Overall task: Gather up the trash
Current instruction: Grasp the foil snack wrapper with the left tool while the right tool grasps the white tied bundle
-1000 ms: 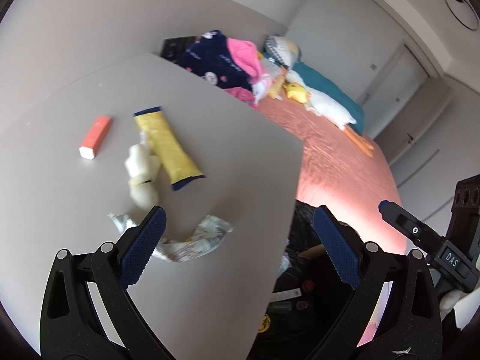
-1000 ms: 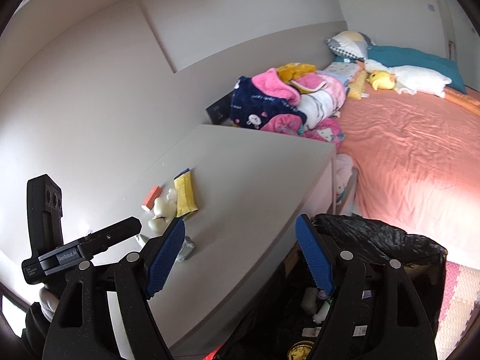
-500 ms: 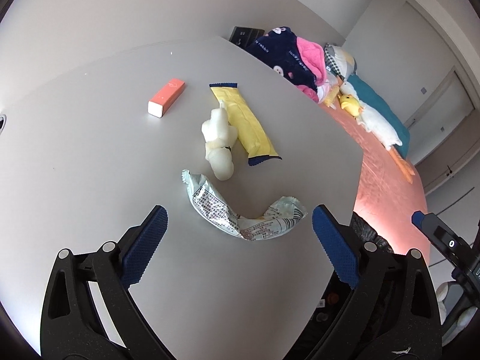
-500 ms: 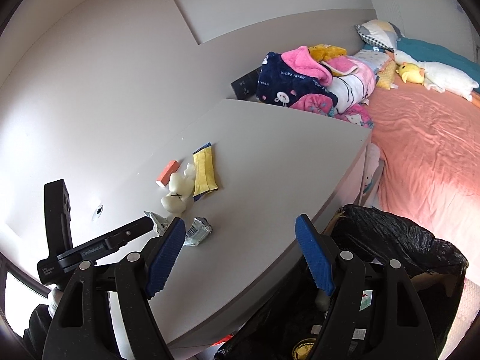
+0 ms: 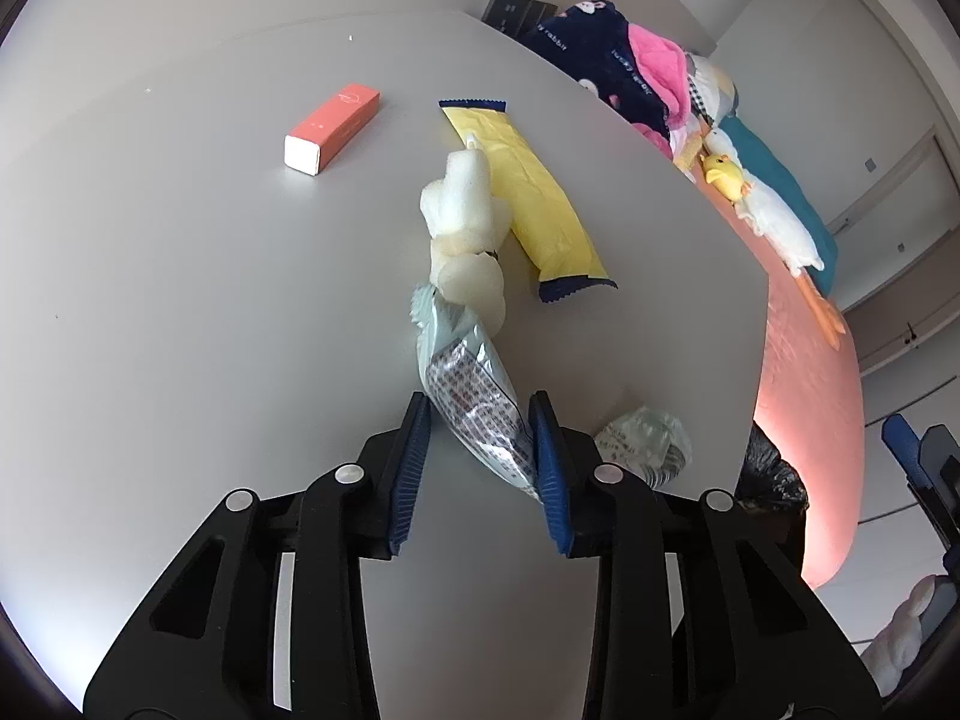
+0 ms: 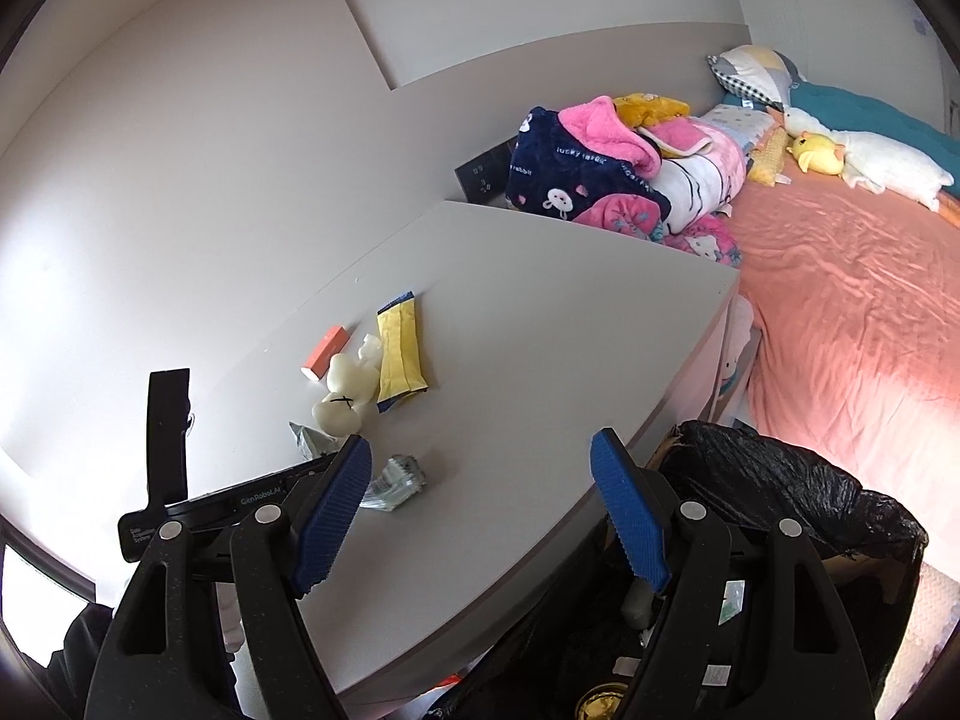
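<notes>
A crumpled silver snack wrapper [image 5: 468, 396] lies on the grey table [image 5: 180, 312]. My left gripper [image 5: 480, 402] is closing on it; both blue pads touch its sides, and its far end sticks up between them. The wrapper's other end [image 5: 645, 438] bulges out past the right finger. In the right wrist view the same wrapper [image 6: 396, 480] shows beside the left gripper's black body. My right gripper [image 6: 480, 441] hangs open over the table's near edge, holding nothing. A black trash bag [image 6: 780, 492] stands open just off that edge.
Beyond the silver wrapper lie a white foam piece [image 5: 465, 240], a yellow wrapper [image 5: 534, 204] and a small orange box [image 5: 333, 126]. A pile of clothes [image 6: 600, 174] and a bed with an orange sheet [image 6: 840, 312] lie past the table.
The left gripper swung in from the table's edge, dropped over the silver wrapper and narrowed its wide jaws onto it. The wrapper is now bunched up. The right gripper has drifted slightly.
</notes>
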Action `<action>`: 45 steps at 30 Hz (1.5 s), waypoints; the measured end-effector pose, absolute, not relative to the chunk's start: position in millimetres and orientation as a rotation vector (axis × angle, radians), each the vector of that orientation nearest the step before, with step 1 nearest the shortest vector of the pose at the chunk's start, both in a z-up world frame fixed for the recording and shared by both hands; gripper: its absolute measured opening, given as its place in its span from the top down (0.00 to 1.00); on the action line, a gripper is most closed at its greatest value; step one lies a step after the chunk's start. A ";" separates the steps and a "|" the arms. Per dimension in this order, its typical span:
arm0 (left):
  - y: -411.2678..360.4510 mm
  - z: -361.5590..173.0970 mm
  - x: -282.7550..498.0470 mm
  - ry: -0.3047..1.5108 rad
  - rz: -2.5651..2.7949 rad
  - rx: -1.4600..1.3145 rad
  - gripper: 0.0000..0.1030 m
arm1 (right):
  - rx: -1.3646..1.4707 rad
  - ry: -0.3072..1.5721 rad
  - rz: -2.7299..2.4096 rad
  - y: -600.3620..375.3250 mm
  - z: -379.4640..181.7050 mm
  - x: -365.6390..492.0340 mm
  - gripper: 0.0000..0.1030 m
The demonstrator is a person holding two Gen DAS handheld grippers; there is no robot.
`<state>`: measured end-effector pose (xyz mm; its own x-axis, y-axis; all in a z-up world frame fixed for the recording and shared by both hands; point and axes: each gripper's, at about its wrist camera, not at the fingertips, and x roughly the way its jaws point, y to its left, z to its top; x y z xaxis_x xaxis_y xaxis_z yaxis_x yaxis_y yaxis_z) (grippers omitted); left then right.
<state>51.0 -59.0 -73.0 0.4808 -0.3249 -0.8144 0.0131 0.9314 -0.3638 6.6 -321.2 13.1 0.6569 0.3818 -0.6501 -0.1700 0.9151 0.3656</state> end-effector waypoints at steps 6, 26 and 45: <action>-43.4 -72.7 50.7 1.037 -0.238 -0.374 0.83 | 0.273 0.808 0.335 -309.8 12.7 13.3 0.26; 35.0 -35.7 43.3 0.909 -0.239 -0.455 0.84 | 0.233 0.866 0.446 -223.6 -3.0 54.8 0.26; 88.0 -43.4 60.4 0.893 -0.206 -0.487 0.84 | 0.184 0.954 0.471 -153.0 -34.3 108.6 0.31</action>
<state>60.4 88.0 -43.4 0.6163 -0.3696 -0.6955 -0.0277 0.8723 -0.4881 108.6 -153.0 -34.3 0.4867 0.4639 -0.7402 -0.3050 0.8842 0.3536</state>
